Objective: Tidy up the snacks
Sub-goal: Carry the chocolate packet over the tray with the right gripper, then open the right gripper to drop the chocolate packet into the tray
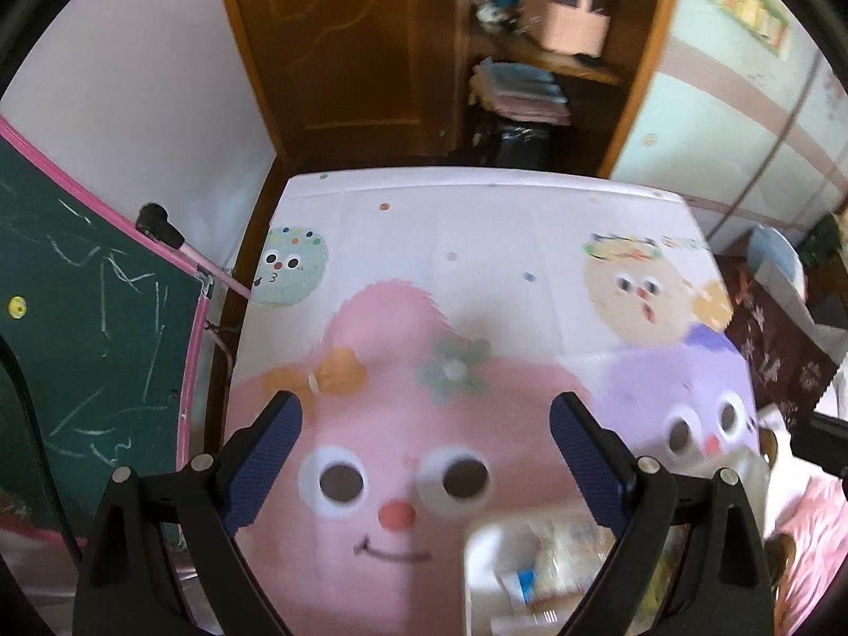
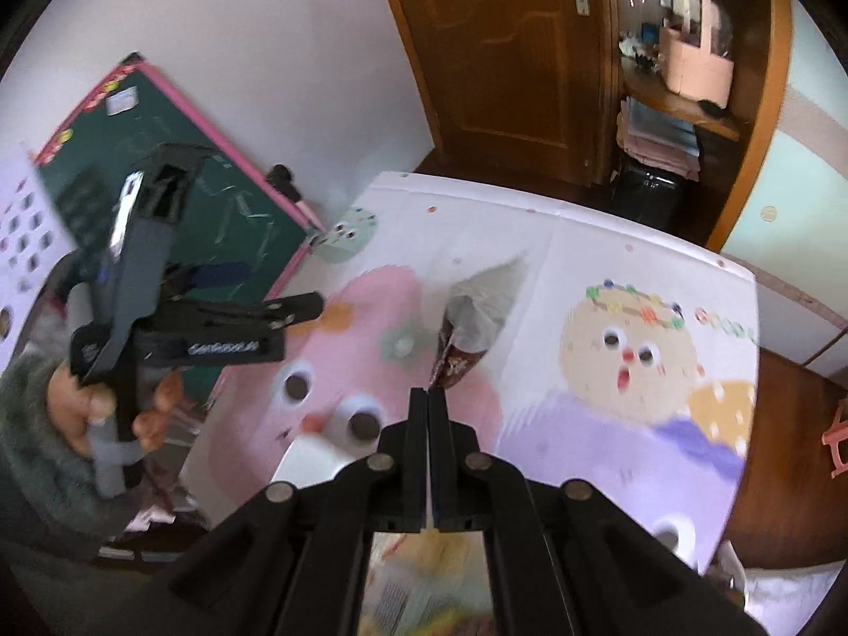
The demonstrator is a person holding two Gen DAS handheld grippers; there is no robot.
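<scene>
My right gripper (image 2: 428,397) is shut on the lower corner of a dark brown and silver snack packet (image 2: 471,318), which hangs above the cartoon tablecloth (image 2: 609,424). Below that gripper is a white bin (image 2: 307,456) with several blurred snack packets (image 2: 424,583) in it. My left gripper (image 1: 426,408) stands open, blue pads (image 1: 265,466) wide apart with nothing between them, high over the pink cartoon face. The same bin (image 1: 477,546) lies under its right finger. A hand (image 2: 85,403) holds the left gripper (image 2: 275,294) at the left of the right wrist view.
A green chalkboard (image 1: 95,318) with a pink frame leans beside the table's left edge. Behind the table's far edge (image 1: 477,180) are a wooden door (image 1: 339,42) and shelves (image 1: 530,90). A pink stool (image 2: 837,445) stands off the right side.
</scene>
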